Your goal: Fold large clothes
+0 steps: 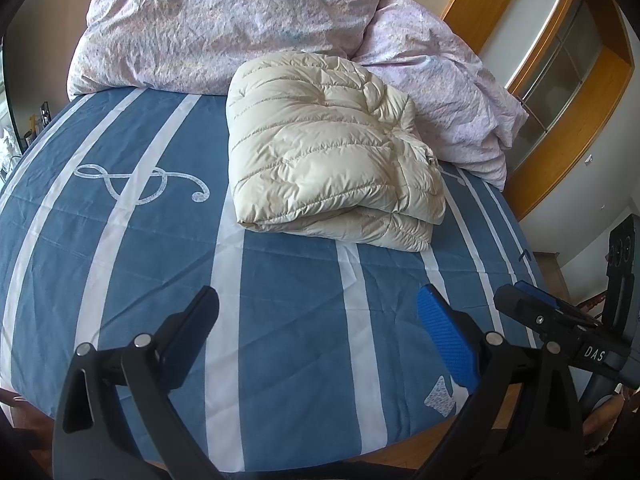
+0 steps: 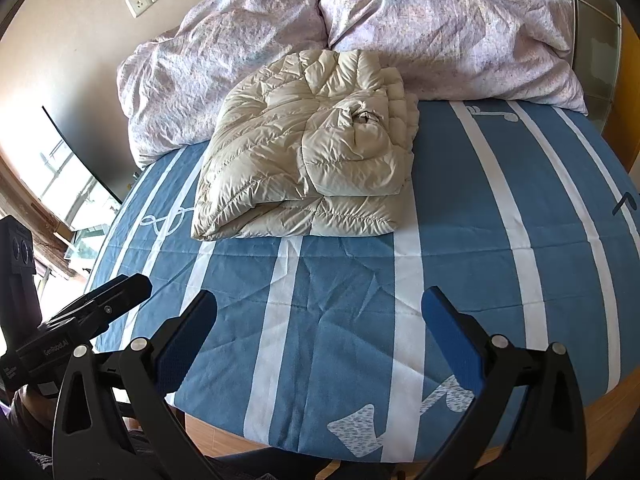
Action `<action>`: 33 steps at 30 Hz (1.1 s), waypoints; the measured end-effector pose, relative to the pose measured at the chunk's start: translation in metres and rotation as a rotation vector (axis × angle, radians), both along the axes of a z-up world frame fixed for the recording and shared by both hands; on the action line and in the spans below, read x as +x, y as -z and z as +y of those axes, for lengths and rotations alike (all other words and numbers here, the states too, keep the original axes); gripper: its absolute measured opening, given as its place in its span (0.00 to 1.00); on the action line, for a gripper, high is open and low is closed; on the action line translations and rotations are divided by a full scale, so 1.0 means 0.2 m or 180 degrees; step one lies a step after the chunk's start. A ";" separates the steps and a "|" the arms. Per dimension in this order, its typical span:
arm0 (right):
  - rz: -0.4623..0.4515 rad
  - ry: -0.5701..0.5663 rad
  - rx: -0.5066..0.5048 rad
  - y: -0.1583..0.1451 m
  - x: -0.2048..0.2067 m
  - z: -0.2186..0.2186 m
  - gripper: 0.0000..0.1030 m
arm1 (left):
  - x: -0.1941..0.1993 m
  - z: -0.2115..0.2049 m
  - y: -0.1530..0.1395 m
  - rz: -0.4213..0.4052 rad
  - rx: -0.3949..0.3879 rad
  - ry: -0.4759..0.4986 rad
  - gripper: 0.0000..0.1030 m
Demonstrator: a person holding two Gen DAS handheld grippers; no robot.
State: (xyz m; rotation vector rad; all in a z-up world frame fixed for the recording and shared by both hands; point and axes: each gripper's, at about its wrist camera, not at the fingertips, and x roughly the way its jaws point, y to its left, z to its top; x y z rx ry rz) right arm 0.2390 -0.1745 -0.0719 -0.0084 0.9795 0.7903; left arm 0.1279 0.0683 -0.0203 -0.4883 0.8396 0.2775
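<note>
Both grippers are off the work: my left gripper hangs over the near edge of the bed with its black and blue-padded fingers spread wide and nothing between them, and my right gripper sits the same way just beside it, jaws apart, empty. From the left wrist view I can also see the right gripper out at the right, and the right wrist view catches the left one at its far left. The cream quilted puffer jacket lies on the blue bed sheet with white stripes and music-note print, well back from the near edge, up toward the head of the bed and a bit right of centre. It's already down to a compact, roughly rectangular bundle: several layers stacked, a rolled fold line along its near side, sleeves apparently tucked in. Its far side touches the crumpled pale lilac floral duvet piled at the head. In the right wrist view the jacket shows a puckered knot of fabric on top near the right edge, collar or cuff, can't tell which. My read: folding is essentially done. Top layer sits slightly skewed against the bottom one, so at most a square-up or press-down is left. No other garment visible on the bed.
</note>
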 end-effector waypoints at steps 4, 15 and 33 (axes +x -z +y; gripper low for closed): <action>0.0000 0.0000 -0.0001 0.00 0.00 0.00 0.99 | 0.01 0.00 0.00 0.0010 0.0003 0.0000 0.96; 0.0010 0.0005 -0.0002 0.00 0.01 0.00 0.99 | 0.02 0.00 0.00 0.0012 0.0001 0.0000 0.96; 0.0017 0.0013 0.0000 0.01 0.01 0.01 0.99 | 0.03 0.00 0.02 0.0044 0.0018 0.0010 0.96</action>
